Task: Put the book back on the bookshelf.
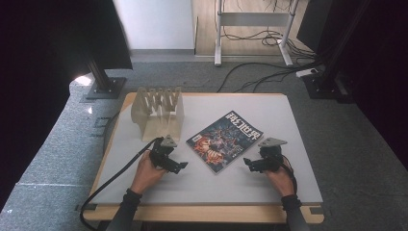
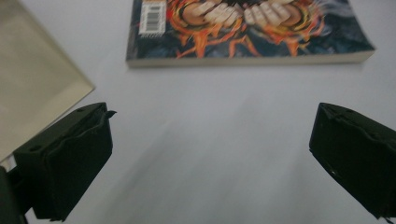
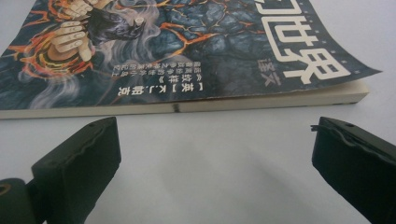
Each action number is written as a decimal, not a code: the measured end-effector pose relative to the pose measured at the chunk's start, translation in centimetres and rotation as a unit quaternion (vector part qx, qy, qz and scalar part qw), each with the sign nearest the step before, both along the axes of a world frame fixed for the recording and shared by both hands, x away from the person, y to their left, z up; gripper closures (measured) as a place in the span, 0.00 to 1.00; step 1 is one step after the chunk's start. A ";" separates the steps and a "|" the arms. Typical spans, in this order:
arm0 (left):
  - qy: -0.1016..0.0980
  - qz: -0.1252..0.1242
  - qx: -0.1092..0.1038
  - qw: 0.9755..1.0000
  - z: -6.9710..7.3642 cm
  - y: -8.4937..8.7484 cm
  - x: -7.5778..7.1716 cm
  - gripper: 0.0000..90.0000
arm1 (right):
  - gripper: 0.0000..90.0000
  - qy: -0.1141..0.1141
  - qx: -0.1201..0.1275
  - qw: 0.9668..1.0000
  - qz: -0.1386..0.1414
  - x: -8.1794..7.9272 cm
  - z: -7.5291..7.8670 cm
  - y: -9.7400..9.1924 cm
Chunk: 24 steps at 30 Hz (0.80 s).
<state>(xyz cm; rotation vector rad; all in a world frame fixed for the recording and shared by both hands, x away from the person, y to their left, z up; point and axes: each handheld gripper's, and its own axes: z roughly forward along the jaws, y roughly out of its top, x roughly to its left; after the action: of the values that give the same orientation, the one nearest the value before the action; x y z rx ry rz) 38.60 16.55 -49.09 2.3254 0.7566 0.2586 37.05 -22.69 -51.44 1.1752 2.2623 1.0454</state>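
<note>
**Both grippers at the book's flanks, jaws spread, no contact yet**

I hold my left gripper (image 1: 169, 161) at the nine o'clock side of the book (image 1: 225, 140) and my right gripper (image 1: 260, 162) at its four o'clock side. The book lies flat near the middle of the table (image 1: 298, 183), cover up, turned at an angle. In the left gripper view my jaws stand wide apart with bare table between them and the book's (image 2: 247, 28) bottom edge ahead at twelve o'clock; nothing is held. In the right gripper view my jaws are likewise wide apart and empty, facing the book's (image 3: 187, 51) long page edge, just beside it.

Judgement on the step: this looks like the approach to lift the book. To do it well, I should bring one jaw low enough to slide under the page edge, keep the other above the cover, and close only once the edge sits deep between the pads. The cover corner at two o'clock in the right gripper view curls upward, so a shallow bite could catch the cover alone.

Count: one book; one wooden rack (image 1: 159, 113) at ten o'clock on the table, with a corner in the left gripper view (image 2: 37, 84); two grippers; one table
</note>
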 end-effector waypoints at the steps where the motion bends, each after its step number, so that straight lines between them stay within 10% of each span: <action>1: 0.000 0.000 0.000 1.000 0.0 0.0 0.0 0.00 | 0.01 0.000 0.000 1.000 0.000 0.0 0.0 0.0; 24: -0.003 -0.027 0.011 1.000 1.5 -6.3 4.9 0.00 | 0.00 -0.005 -0.014 1.000 0.022 3.6 1.6 0.7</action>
<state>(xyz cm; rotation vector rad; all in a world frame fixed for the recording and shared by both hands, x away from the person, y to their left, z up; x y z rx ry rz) 43.50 10.26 -47.55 2.3615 0.6904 0.2526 40.67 -22.03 -49.86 1.1110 2.2968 1.0314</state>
